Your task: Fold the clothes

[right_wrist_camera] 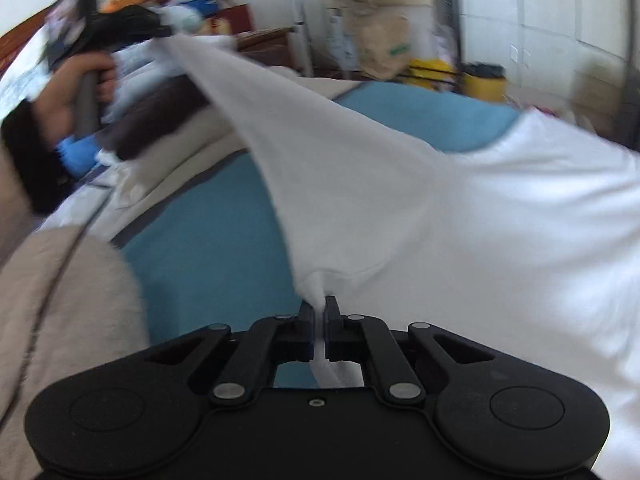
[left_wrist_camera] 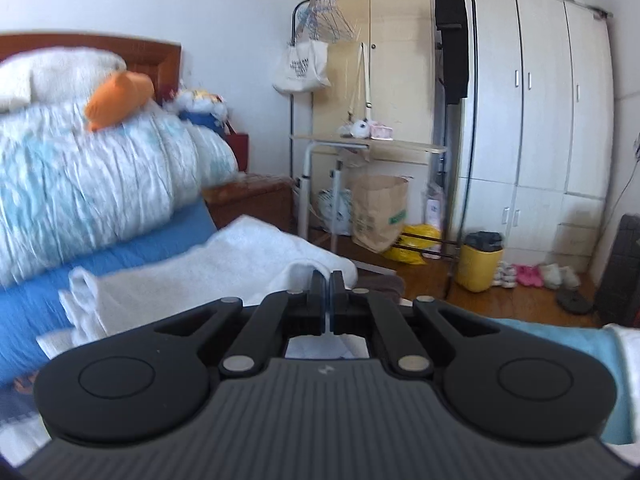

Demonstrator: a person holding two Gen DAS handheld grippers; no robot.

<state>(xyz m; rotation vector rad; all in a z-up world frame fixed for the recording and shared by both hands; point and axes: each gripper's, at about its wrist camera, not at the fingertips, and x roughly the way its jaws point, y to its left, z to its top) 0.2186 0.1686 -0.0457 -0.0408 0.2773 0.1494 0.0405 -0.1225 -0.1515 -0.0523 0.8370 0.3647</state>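
Both views are evenly daylit, without hard shadows. Strong motion blur is seen throughout the right wrist view, where the white garment (right_wrist_camera: 520, 208) is overexposed. Straight lines are bowed near the edges.

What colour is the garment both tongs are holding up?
White, plain with no pattern; the garment shows best in the right wrist view, stretched between both tongs.

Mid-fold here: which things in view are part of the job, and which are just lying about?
In the job:
- white garment, stretched between both tools
- right tool, shut on it
- left tool, shut on it

Lying about:
- duvet
- orange plush
- paper bag
- yellow bin
- brown garment
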